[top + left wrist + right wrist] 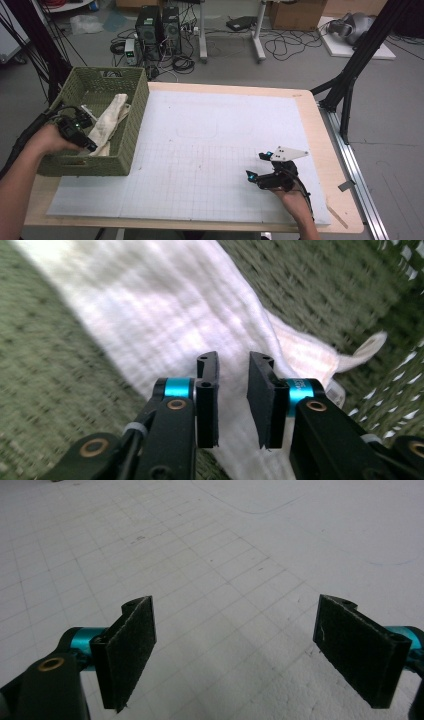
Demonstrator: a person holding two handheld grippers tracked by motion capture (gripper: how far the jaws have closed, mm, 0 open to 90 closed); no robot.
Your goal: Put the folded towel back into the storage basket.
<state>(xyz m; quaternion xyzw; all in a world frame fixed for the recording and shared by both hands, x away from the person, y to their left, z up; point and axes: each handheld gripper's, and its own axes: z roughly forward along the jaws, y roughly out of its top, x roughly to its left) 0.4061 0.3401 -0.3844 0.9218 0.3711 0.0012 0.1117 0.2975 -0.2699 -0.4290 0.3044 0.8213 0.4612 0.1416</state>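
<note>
While my left gripper [233,400] hangs inside the green basket [131,125] at nine o'clock on the table [310,107], jaws a narrow gap apart and clamping nothing, I judge a careless close could snag the weave instead of the cloth [165,330]. My right gripper [261,169] waits at five o'clock, jaws wide. That cloth looks cream, soft and rumpled, draped up the basket's side.
</note>
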